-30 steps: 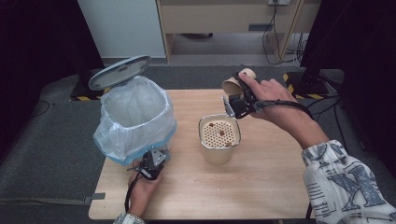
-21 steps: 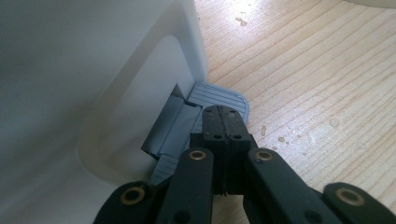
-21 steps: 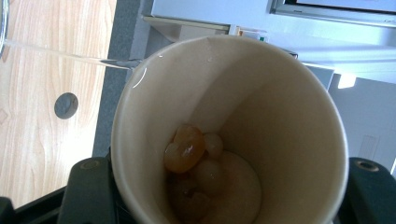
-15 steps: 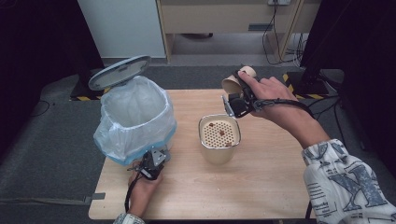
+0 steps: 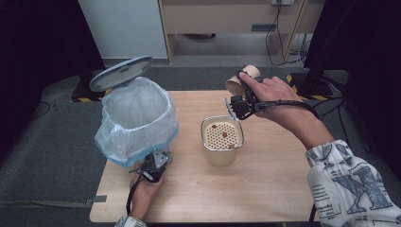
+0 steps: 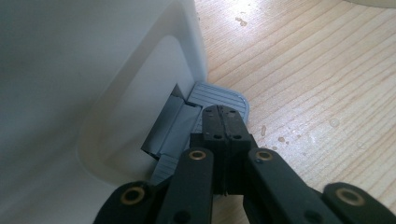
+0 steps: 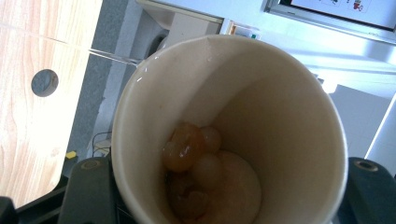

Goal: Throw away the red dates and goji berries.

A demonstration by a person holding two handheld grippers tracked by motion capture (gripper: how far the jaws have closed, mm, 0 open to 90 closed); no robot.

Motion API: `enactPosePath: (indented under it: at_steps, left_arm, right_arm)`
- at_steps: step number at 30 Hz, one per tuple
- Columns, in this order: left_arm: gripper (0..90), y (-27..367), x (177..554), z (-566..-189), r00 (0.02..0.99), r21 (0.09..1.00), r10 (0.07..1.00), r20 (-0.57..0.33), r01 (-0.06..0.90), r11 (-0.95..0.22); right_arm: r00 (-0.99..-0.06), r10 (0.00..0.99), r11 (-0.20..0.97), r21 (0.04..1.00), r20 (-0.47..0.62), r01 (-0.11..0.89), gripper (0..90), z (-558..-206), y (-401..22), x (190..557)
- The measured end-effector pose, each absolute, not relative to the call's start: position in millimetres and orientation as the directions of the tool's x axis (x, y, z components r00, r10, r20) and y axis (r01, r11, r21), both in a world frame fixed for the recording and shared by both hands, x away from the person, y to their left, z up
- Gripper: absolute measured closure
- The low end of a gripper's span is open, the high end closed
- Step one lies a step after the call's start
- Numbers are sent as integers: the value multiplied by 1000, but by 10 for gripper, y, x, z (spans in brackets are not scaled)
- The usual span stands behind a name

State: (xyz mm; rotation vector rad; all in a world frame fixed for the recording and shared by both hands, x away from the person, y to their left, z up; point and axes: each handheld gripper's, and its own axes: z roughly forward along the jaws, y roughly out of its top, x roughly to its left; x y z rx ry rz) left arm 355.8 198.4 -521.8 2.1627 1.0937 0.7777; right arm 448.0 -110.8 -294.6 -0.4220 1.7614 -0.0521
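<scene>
A white pedal bin [image 5: 137, 118] with a clear plastic liner stands at the table's left, its grey lid [image 5: 120, 73] raised. My left gripper [image 5: 153, 165] is at the bin's front base. In the left gripper view, this gripper [image 6: 222, 112] is shut, its tips resting on the grey foot pedal [image 6: 231, 97] with nothing between them. My right gripper [image 5: 238, 97] is shut on a paper cup [image 5: 235, 86], held tipped on its side above the far rim of a beige container [image 5: 222, 156]. Inside the cup [image 7: 289, 116] lie yellowish food scraps [image 7: 191, 163].
The beige container holds a perforated strainer insert [image 5: 222, 135] with a few brown bits on it. Small wet drops [image 6: 285, 137] dot the wooden table [image 5: 265, 189] near the pedal. Beyond the table's far edge is grey floor with cables and a cabinet.
</scene>
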Motion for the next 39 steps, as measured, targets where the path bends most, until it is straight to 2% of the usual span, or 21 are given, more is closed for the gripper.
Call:
enactPosePath:
  at_steps: [24, 29, 31, 32, 34, 37, 39]
  left_arm:
    - [897, 1983, 3558, -5218, 492, 717, 839, 233, 496, -490]
    - [897, 1982, 3558, -5218, 492, 717, 838, 234, 495, -491]
    - [897, 1983, 3558, -5218, 492, 717, 838, 234, 495, -491]
    - [897, 1983, 3558, -5218, 492, 717, 839, 233, 496, -490]
    - [897, 1984, 3558, -5217, 493, 716, 838, 233, 496, -491]
    - [897, 1985, 3559, -5218, 493, 717, 838, 232, 496, -490]
    - [897, 1984, 3559, -5217, 493, 716, 839, 232, 497, -490]
  right_arm:
    - [-158, -323, 925, -276, -933, -262, 344, -2899, -1066, 4442]
    - [-99, -381, 906, -349, -919, -237, 350, -2913, -1028, 4446]
    - [-113, -442, 881, -407, -890, -241, 351, -3041, -1000, 4447]
    - [-113, -442, 881, -407, -890, -241, 351, -3041, -1000, 4447]
    - [-111, -517, 841, -480, -849, -250, 351, -3162, -991, 4455]
    - [-88, -491, 858, -464, -867, -221, 354, -3092, -1027, 4474]
    - [-92, -528, 836, -497, -844, -233, 355, -3171, -1011, 4461]
